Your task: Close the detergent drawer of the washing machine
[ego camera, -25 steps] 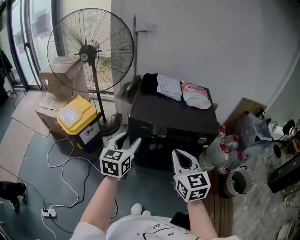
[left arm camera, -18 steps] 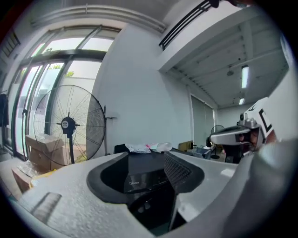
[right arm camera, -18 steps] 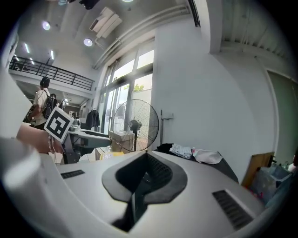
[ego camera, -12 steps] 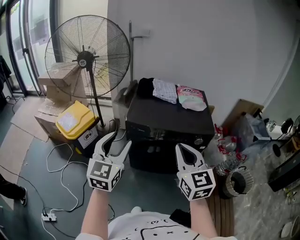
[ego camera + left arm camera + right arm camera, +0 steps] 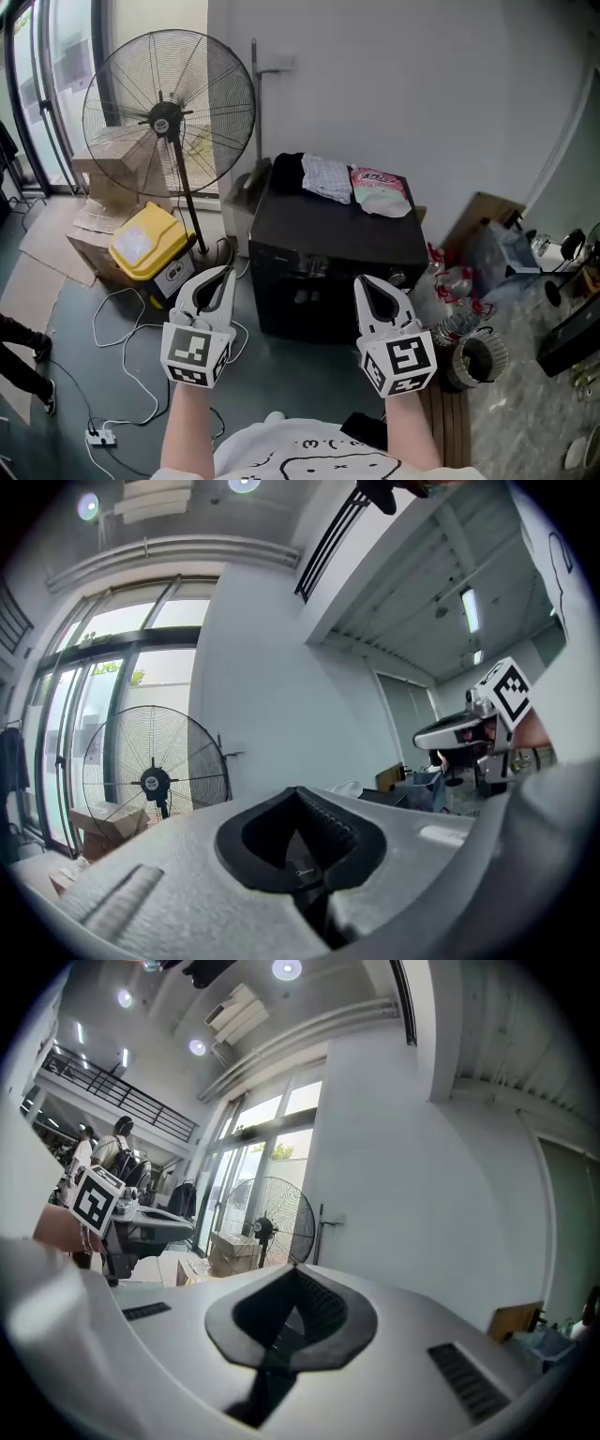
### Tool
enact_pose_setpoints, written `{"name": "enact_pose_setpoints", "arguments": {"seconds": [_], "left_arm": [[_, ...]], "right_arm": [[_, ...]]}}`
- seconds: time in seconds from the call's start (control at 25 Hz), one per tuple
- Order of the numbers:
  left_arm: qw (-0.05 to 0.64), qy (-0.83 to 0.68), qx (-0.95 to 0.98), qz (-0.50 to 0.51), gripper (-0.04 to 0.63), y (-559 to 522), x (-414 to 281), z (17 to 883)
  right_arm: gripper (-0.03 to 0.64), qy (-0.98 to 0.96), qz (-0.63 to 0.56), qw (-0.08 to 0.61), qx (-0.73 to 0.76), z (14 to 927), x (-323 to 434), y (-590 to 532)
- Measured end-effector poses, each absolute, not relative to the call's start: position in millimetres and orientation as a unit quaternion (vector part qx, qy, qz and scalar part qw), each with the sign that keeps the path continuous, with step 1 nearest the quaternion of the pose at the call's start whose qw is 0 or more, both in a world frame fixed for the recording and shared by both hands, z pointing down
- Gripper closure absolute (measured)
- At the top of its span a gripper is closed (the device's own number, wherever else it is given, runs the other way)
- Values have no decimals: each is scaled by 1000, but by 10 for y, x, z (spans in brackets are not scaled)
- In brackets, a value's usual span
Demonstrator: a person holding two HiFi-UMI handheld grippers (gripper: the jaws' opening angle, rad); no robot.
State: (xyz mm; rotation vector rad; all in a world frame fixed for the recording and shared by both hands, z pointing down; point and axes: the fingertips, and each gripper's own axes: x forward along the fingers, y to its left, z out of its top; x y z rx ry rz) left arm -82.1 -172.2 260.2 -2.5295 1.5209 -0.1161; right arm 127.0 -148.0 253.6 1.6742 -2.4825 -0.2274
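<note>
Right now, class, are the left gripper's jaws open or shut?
Shut, having just closed. In the left gripper view, the white left gripper shows jaws meeting at their tips, nothing held between them.

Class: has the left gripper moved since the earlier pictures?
Yes. The left gripper has drifted left, clear of the washing machine; its fingers have just closed on nothing.

You've got daylight from the windows [image 5: 66,66] behind the fan [image 5: 169,117]; ceiling spots [image 5: 89,505] glare above it, fisheye edges black.
</note>
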Motion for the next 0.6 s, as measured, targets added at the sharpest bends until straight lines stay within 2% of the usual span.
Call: {"name": "enact_pose_setpoints", "arguments": {"seconds": [0.6], "left_arm": [[109, 520, -847, -17, 577, -1749, -793, 2418]], "right_arm": [[618, -822, -103, 77, 555, 2465, 1283, -1521]]}}
